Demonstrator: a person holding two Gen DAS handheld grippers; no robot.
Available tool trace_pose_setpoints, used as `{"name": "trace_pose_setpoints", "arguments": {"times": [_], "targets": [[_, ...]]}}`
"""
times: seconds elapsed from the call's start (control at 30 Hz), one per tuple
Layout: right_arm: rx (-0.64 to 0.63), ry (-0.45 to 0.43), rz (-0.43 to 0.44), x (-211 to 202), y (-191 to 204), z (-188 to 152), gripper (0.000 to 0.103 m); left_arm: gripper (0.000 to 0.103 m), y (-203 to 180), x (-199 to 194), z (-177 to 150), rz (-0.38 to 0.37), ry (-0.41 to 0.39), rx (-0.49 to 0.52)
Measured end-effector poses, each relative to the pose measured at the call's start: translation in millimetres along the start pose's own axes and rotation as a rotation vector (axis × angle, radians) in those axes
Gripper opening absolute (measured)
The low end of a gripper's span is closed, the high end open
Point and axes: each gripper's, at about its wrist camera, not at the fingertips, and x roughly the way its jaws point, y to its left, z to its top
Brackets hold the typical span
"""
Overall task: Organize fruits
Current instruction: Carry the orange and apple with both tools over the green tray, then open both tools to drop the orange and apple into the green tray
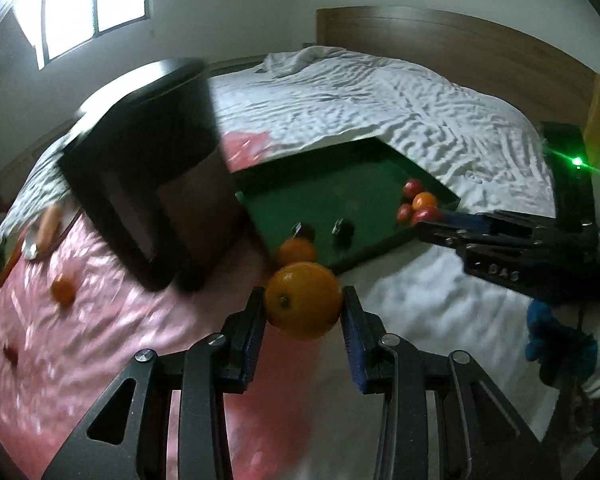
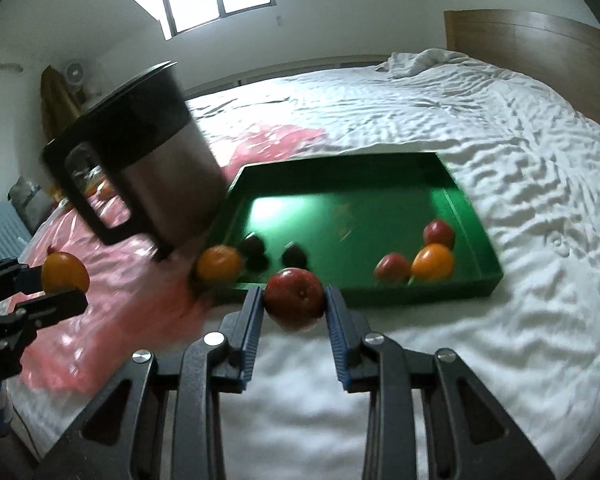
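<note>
Two round, smooth fruits we hold across their middles: left hand-held gripper [image 1: 303,306] clamps an orange [image 1: 303,300], right hand-held gripper [image 2: 295,300] a red apple [image 2: 295,298], both firm yet apt to slip.

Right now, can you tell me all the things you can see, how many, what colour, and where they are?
Green tray: one, green, on the white bed sheet.
Oranges: four; one in the left gripper, one at the tray's near left corner, one inside the tray among the red fruits, one loose on the pink sheet.
Red fruits: three; one in the right gripper, two inside the tray.
Dark fruits: two, blackish, inside the tray.
Metal pot: one, silver with black handle, left of the tray.
Pink sheet: one, on the bed.
Grippers: two, black with blue pads, each holding a fruit.
</note>
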Motion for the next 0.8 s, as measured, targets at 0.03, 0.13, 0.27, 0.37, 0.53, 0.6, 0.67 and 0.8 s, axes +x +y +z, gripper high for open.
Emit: {"name": "trace_pose_setpoints", "arguments": {"times": [0.03, 0.13, 0.27, 0.37, 0.53, 0.6, 0.67, 0.8], "targets": [[0.005, 0.000, -0.003, 6, -7, 6, 0.037, 0.032, -3, 6, 6, -0.002, 0.001, 0.004], [0.005, 0.002, -0.013, 21, -18, 17, 0.037, 0.032, -9, 30, 29, 0.002, 0.005, 0.017], [-0.004, 0.018, -0.026, 47, -32, 33, 0.037, 0.032, -8, 67, 55, 0.017, 0.030, 0.011], [-0.011, 0.033, -0.036, 63, -40, 41, 0.037, 0.032, -7, 95, 70, 0.040, 0.052, 0.010], [-0.020, 0.063, -0.050, 84, -51, 46, 0.037, 0.032, -7, 133, 81, 0.062, 0.084, 0.006], [-0.014, 0.076, -0.055, 92, -57, 46, 0.037, 0.032, -6, 149, 85, 0.069, 0.107, -0.011], [-0.011, 0.090, -0.059, 98, -62, 44, 0.037, 0.032, -5, 162, 86, 0.080, 0.123, -0.015], [-0.020, 0.116, -0.063, 107, -67, 40, 0.037, 0.032, -4, 183, 89, 0.099, 0.158, -0.016]]}}
